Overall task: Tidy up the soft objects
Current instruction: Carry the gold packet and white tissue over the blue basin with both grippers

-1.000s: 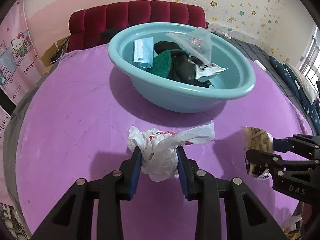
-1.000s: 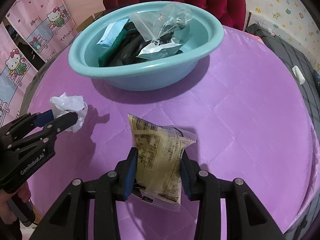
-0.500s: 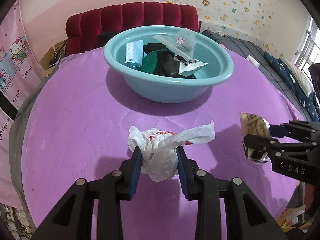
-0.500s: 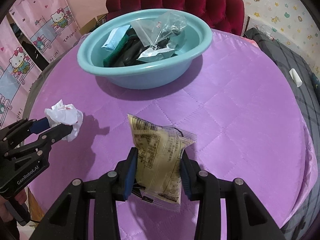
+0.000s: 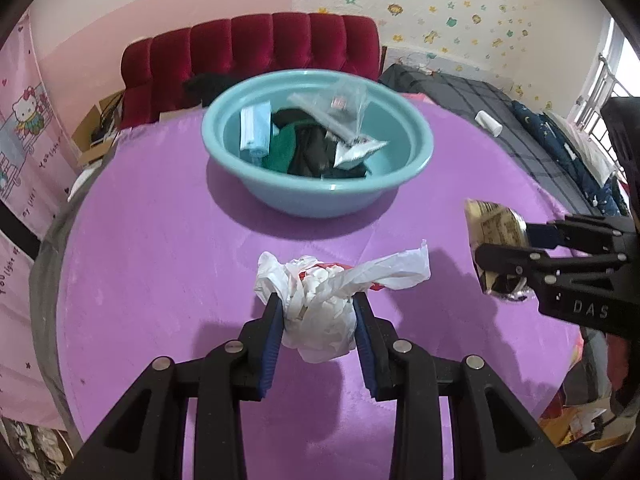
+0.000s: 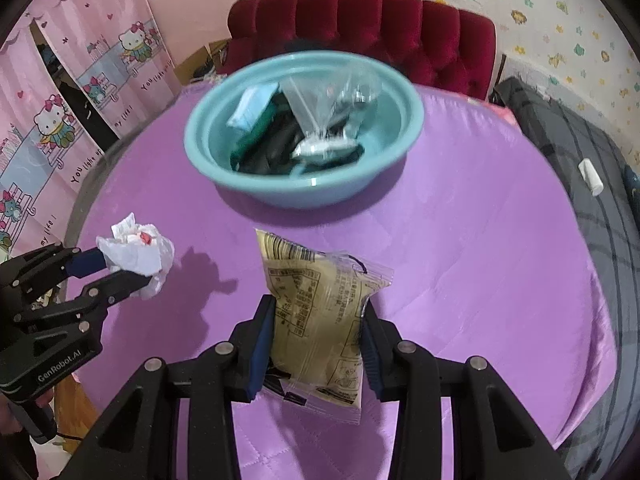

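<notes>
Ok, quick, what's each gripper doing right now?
Left gripper: closed on the crumpled white plastic bag.
Right gripper: closed on the yellowish snack packet.

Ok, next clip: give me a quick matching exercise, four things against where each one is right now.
Things:
1. crumpled white plastic bag
2. tan snack packet
3. light blue cloth
4. teal basin

Places:
A. standing on the purple tablecloth
B. clamped in the right gripper
C. lying inside the basin
D. clamped in the left gripper

Pairs: 1-D, 2-B, 3-C, 4-A
</notes>
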### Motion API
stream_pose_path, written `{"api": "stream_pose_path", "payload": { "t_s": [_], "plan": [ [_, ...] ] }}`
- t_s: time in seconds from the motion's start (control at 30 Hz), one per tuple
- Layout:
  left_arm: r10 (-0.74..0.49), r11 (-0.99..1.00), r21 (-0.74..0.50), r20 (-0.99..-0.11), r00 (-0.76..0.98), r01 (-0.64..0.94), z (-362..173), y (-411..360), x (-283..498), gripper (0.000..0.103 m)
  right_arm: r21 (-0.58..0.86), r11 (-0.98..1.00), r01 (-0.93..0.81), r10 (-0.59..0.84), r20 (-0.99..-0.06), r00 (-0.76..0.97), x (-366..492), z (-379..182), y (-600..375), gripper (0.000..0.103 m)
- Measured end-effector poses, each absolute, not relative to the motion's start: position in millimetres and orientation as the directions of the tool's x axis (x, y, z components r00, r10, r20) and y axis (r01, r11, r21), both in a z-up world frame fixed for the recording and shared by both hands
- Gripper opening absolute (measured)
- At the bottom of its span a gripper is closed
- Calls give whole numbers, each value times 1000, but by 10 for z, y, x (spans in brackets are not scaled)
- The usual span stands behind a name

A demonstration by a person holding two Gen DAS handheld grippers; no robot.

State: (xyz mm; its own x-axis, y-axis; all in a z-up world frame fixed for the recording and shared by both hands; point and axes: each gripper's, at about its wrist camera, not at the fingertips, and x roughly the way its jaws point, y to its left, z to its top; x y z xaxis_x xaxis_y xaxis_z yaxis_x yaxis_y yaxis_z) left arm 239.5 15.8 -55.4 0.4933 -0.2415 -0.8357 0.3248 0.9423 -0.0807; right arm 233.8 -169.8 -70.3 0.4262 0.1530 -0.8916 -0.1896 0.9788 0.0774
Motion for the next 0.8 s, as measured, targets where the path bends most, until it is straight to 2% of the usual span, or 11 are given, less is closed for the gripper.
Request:
{"api": "stream_pose_path", "payload": {
  "t_s": [0.47, 0.8],
  "plan": [
    [-295, 921, -89, -797, 528, 380, -134, 80, 2735, 37, 62, 974, -216, 168, -841, 514, 2741, -98, -1702, 42],
    [-296, 917, -75, -786, 543, 392, -104, 5, 3178, 38, 80, 975, -207, 180, -832, 524, 3240, -93, -1671, 42]
  ]
}}
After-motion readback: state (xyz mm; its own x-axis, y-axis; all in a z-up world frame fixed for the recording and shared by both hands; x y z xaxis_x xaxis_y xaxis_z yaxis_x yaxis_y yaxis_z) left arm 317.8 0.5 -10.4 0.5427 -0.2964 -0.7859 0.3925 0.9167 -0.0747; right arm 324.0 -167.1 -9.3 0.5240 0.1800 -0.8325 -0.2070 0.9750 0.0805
